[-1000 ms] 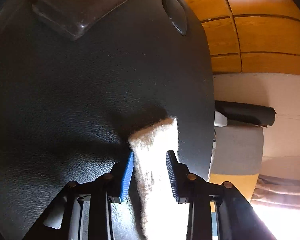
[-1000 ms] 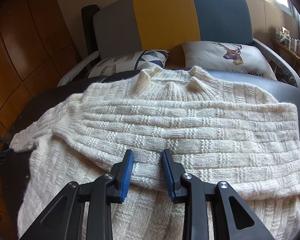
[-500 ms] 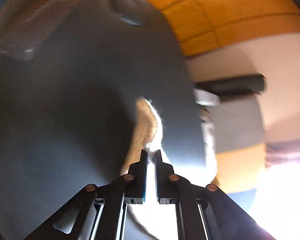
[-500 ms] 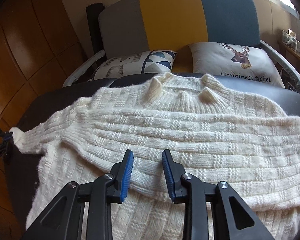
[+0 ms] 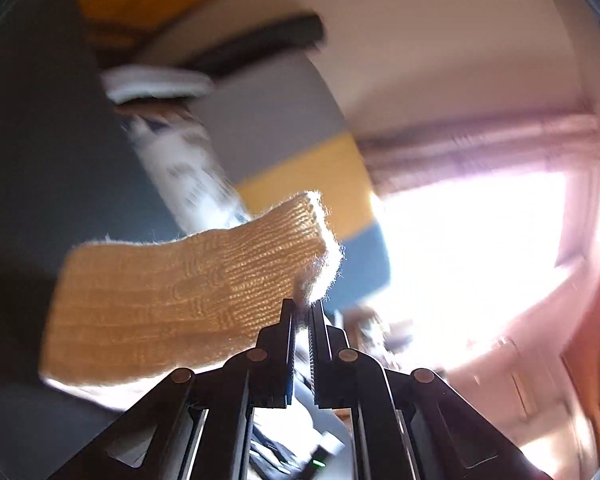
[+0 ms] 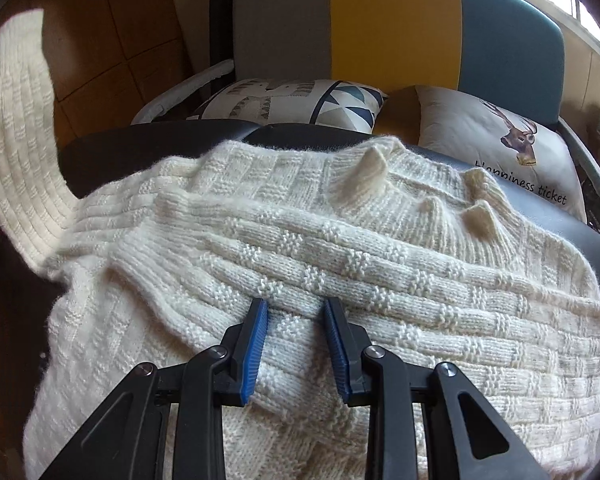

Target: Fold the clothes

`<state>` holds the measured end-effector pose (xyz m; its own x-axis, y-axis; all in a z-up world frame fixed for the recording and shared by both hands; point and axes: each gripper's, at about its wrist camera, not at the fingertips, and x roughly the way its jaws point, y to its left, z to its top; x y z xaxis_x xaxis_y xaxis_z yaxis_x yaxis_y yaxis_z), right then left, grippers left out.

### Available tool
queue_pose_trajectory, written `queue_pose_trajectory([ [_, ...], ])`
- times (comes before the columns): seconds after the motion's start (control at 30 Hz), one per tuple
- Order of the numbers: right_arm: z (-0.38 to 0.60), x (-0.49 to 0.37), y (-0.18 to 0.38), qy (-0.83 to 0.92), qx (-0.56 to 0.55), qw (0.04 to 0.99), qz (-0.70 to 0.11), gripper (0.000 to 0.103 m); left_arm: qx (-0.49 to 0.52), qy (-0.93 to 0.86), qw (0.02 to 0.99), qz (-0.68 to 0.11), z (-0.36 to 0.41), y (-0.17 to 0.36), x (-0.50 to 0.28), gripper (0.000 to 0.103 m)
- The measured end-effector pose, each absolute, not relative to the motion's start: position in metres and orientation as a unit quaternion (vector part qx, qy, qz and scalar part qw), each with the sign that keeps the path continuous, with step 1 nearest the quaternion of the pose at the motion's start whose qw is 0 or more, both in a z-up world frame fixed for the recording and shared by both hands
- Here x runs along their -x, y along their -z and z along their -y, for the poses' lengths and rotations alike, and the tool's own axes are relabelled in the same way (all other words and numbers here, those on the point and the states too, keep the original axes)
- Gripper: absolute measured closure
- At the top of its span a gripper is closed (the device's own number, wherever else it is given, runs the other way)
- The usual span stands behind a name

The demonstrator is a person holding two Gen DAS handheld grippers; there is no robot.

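My left tongs [image 5: 303, 306] are clenched on the cuff [image 5: 316, 240] of the sweater's sleeve; the knit hangs away from them to the left, ribbed, fuzzy at its edge and glowing tan against the light. That view is blurred. In the right view the same sleeve [image 6: 18, 128] stands up off the left side in a long curved band, well above the rest of the sweater [image 6: 340, 280].

The sweater is cream wool, thick, worked in raised blocks and ridges like a basket weave. It lies spread on a dark, leathery, rounded worktop [image 6: 140, 148]. Its other sleeve [image 6: 380, 276] is laid straight across the body, and the collar [image 6: 432, 196] stands in small stiff points at the far edge.

My right tongs [image 6: 296, 308] point down at that folded sleeve with blue ridged pads [image 6: 256, 344] apart; their tips meet the knit, but I cannot tell whether they pinch any of it.

Behind the worktop is a sofa [image 6: 392, 24] with a grey, yellow and blue back, a cushion [image 6: 292, 100] in geometric print and a deer cushion [image 6: 500, 136] with black lettering. Orange-brown wood panelling [image 6: 112, 40] covers the left wall, and a bright window [image 5: 480, 248] washes out the left view.
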<state>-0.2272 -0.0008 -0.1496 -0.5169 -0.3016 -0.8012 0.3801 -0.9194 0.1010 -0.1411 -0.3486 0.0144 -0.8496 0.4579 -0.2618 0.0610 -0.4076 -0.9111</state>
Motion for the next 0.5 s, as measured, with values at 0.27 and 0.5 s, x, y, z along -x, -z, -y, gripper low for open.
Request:
queue_pose_trajectory([
  [0.27,-0.017,0.227,0.152,0.87,-0.443,0.217,0.008,0.075,0.329,-0.782,0.219,0.482,0.215,-0.013,0.219,0.097],
  [0.5,-0.051,0.234,0.156,0.852,-0.442,0.255,0.117,0.078,0.395,-0.765,0.235,0.451,0.129,0.018,0.234,0.097],
])
